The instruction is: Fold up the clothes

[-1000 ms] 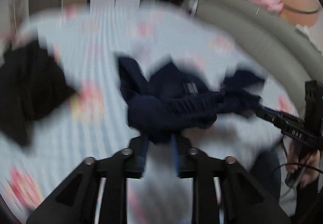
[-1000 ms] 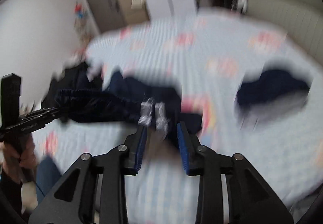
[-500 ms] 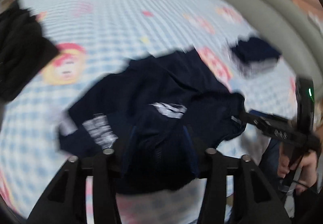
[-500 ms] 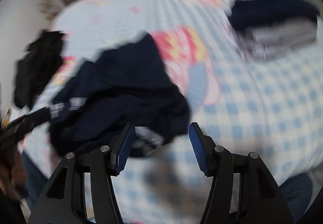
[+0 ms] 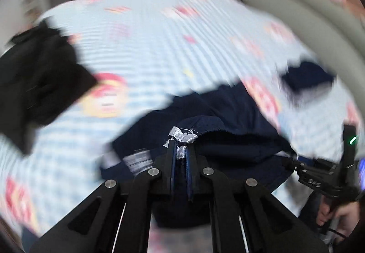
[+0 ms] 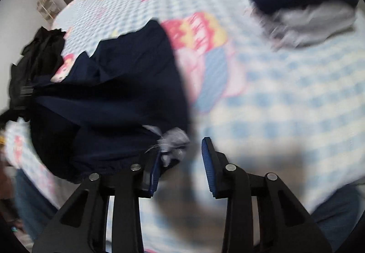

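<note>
A dark navy garment (image 5: 223, 116) with a silvery-white print lies bunched on the blue checked bedsheet (image 5: 146, 31). My left gripper (image 5: 180, 150) is shut on the garment's edge at the silver print. In the right wrist view the same garment (image 6: 127, 84) spreads to the left. My right gripper (image 6: 180, 161) is open, its blue-padded jaws standing apart, with the garment's corner resting against the left pad. The right gripper also shows in the left wrist view (image 5: 296, 161) at the garment's right edge.
A black garment (image 5: 38, 84) lies crumpled at the left of the bed, also in the right wrist view (image 6: 38, 54). A folded navy and grey stack (image 6: 305, 9) sits at the far right. A grey headboard (image 5: 308, 15) curves along the bed's right side.
My left gripper has shut on the garment's edge and lifted it. My right gripper, shut a second ago, stands open. The garment dropped onto the bed and spread out.
</note>
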A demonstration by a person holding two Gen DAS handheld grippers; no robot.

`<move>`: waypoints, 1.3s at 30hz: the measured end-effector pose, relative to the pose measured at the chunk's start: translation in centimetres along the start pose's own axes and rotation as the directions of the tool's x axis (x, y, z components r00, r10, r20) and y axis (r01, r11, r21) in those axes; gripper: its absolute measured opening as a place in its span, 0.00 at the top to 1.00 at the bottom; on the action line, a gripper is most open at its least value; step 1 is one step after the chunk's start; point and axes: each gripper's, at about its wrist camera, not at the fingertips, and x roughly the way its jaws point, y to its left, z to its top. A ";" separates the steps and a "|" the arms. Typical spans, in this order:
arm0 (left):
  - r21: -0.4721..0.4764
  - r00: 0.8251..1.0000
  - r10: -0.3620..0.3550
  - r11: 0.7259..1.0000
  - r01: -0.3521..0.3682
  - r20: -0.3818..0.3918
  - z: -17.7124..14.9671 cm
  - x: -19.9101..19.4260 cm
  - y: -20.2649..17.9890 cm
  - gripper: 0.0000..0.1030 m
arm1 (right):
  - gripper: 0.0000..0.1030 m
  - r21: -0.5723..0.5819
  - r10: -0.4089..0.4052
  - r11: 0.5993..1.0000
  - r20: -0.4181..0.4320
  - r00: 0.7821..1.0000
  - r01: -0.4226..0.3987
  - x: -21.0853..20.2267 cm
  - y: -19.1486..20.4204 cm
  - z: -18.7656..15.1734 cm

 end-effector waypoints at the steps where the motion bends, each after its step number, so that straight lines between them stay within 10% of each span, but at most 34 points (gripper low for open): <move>1: -0.051 1.000 0.002 0.999 -0.001 0.019 -0.6 -1.8 1.6 0.92 | 0.65 -0.026 -0.035 0.999 0.027 0.999 0.036 -0.8 0.2 0.0; 5: -0.161 1.000 -0.002 0.987 -0.003 -0.029 -5.2 -4.9 5.4 0.89 | 0.57 -0.089 -0.005 0.996 0.070 0.998 0.011 -2.9 1.6 -1.7; 11: -0.045 0.962 0.062 0.996 -0.077 -0.265 -9.1 0.3 5.8 0.70 | 0.69 -0.115 0.035 0.993 0.055 0.998 -0.029 -3.4 2.1 -3.3; 16: -0.024 0.980 0.027 0.999 -0.032 -0.195 -8.9 0.3 4.8 0.53 | 0.59 -0.146 0.082 0.986 0.017 0.996 -0.079 -3.3 2.1 -5.2; 22: 0.077 0.964 0.122 0.991 -0.107 -0.235 -9.8 1.7 4.0 0.70 | 0.54 -0.156 0.042 0.986 -0.061 0.997 -0.051 0.5 3.2 -4.1; 26: -0.047 0.975 0.097 0.993 -0.109 -0.198 -10.6 0.8 6.5 0.85 | 0.54 -0.166 0.074 0.983 -0.031 0.997 -0.078 0.4 3.7 -4.7; 39: -0.136 0.998 0.057 0.989 -0.056 -0.001 -9.4 -3.0 7.2 0.91 | 0.67 -0.144 0.113 0.984 0.029 0.993 -0.107 0.7 4.5 -3.8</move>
